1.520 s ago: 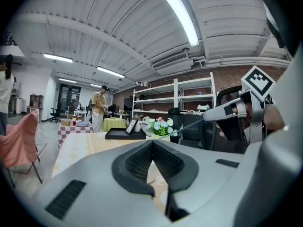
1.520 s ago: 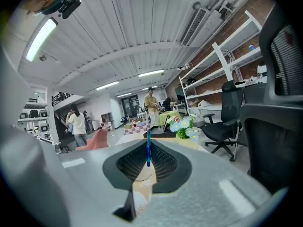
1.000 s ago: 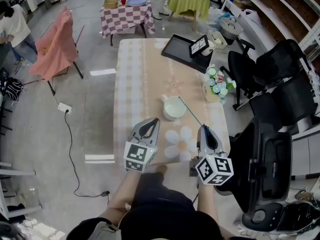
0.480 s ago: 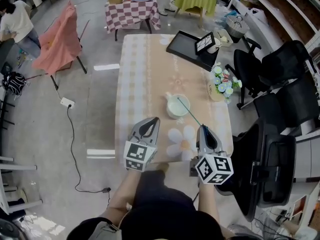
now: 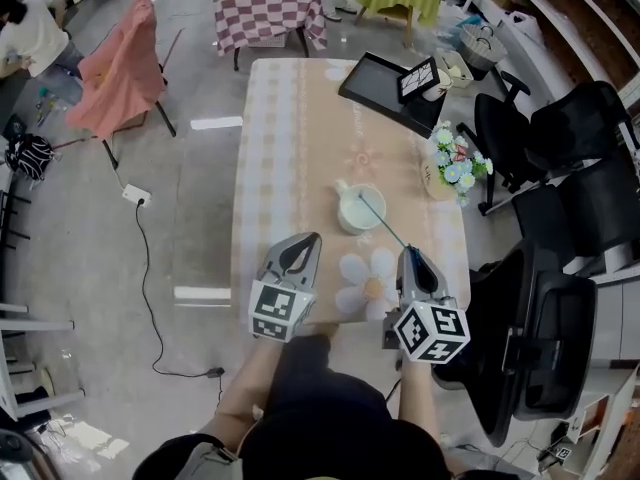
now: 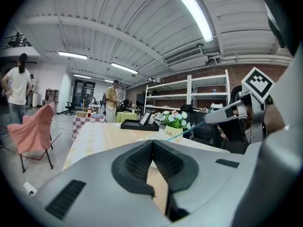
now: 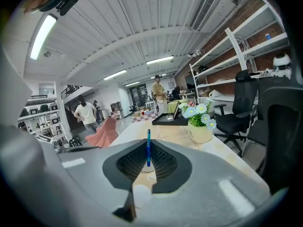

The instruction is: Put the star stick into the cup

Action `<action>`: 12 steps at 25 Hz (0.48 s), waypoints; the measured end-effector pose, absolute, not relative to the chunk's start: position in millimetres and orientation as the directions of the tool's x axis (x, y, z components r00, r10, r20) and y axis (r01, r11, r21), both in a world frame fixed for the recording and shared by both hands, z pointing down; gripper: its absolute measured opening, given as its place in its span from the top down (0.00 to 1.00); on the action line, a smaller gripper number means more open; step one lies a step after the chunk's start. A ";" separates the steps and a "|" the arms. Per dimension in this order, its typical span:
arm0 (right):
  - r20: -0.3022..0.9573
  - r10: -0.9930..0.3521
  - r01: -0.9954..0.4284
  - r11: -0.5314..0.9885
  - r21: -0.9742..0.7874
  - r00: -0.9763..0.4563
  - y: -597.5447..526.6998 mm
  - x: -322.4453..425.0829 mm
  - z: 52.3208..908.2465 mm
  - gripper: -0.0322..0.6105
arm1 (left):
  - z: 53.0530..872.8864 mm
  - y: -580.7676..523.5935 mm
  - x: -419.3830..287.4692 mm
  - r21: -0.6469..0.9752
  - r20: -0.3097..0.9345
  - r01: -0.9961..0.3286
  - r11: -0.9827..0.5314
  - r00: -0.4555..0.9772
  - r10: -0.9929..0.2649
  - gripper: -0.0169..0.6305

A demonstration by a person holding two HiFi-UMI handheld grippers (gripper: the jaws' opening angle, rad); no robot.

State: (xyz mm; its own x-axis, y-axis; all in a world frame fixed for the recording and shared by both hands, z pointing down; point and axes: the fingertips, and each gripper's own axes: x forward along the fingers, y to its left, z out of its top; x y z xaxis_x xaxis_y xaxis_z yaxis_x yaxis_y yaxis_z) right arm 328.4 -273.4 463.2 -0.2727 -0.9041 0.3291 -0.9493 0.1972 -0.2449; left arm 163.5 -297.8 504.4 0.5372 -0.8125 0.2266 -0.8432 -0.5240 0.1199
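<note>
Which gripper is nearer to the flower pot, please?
Right. The right gripper, holding the star stick, is just before the flower pot; the left gripper is farther left.

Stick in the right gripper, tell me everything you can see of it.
The stick is a thin, straight, blue-green rod, plastic by its look. The right gripper is shut on its near end, the pads pinching it. From there it runs forward and a little leftward, and in the head view its far end lies over the mouth of the white cup. Whether the tip is inside the cup or touches it cannot be told. No star shows on it.
</note>
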 end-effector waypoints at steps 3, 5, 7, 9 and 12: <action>0.338 -0.899 -0.949 0.201 -0.245 -0.278 -276.9 325.0 464.9 0.92 | 506.2 -298.2 158.4 0.124 0.236 -0.849 -0.513 0.528 -0.816 0.96; 0.343 -0.896 -0.948 0.203 -0.245 -0.281 -278.2 322.5 466.0 0.92 | 507.4 -297.9 156.0 0.125 0.234 -0.851 -0.510 0.525 -0.818 0.96; 0.348 -0.893 -0.947 0.207 -0.245 -0.285 -279.4 320.0 467.9 0.92 | 507.4 -297.5 154.1 0.126 0.234 -0.853 -0.506 0.521 -0.821 0.96; 0.353 -0.890 -0.946 0.211 -0.244 -0.289 -280.2 317.8 469.7 0.92 | 508.2 -296.8 152.3 0.128 0.237 -0.856 -0.501 0.517 -0.823 0.96; 0.359 -0.887 -0.947 0.212 -0.242 -0.290 -281.4 317.0 471.6 0.92 | 509.7 -296.1 149.8 0.130 0.245 -0.860 -0.493 0.510 -0.825 0.96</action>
State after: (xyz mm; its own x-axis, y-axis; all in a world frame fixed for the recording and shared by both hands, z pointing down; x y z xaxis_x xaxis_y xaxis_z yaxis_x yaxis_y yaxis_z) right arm 317.0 -281.4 471.6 -0.2904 -0.8870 0.3590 -0.9468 0.2119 -0.2424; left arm 149.8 -296.1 509.7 0.5100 -0.8247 0.2445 -0.8601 -0.4934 0.1299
